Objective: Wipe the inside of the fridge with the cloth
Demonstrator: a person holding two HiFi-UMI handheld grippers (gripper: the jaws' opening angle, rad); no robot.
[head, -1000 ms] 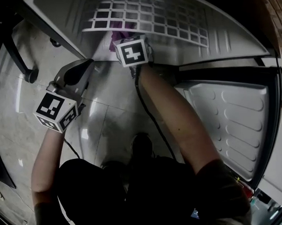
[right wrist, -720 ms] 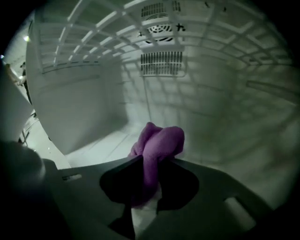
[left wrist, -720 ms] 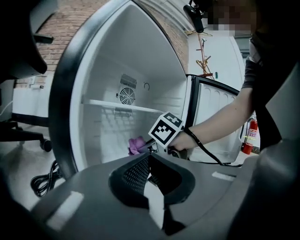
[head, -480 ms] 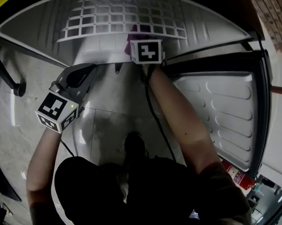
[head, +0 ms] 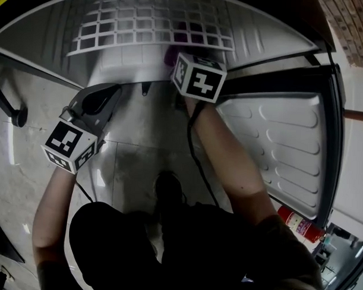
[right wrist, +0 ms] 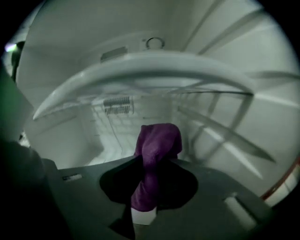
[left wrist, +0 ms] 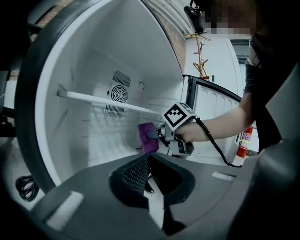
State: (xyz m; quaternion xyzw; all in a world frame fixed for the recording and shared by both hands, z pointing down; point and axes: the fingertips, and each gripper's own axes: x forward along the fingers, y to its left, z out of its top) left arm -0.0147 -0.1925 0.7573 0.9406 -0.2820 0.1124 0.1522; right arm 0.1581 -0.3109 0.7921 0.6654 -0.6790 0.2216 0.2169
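Observation:
A purple cloth (right wrist: 157,150) is bunched up between the jaws of my right gripper (right wrist: 144,197), which is shut on it. The gripper reaches into the open white fridge (left wrist: 93,136) and holds the cloth (left wrist: 147,137) low, near the fridge's floor and under the wire shelf (head: 144,21). From the head view only a corner of the cloth (head: 171,53) shows beyond the marker cube. My left gripper (head: 109,91) hangs outside the fridge's opening, to the left of the right one. Its jaws are together with nothing in them.
The fridge door (head: 288,151) stands open at the right. A red fire extinguisher (head: 297,223) stands beyond it. A white shelf rail (left wrist: 103,101) crosses the fridge's inside, with a fan vent (left wrist: 119,93) behind. A coiled cable (left wrist: 26,187) lies on the floor at the left.
My right gripper has shifted to the right along the fridge's lower part with the cloth, and its cube has turned. The left gripper has hardly moved.

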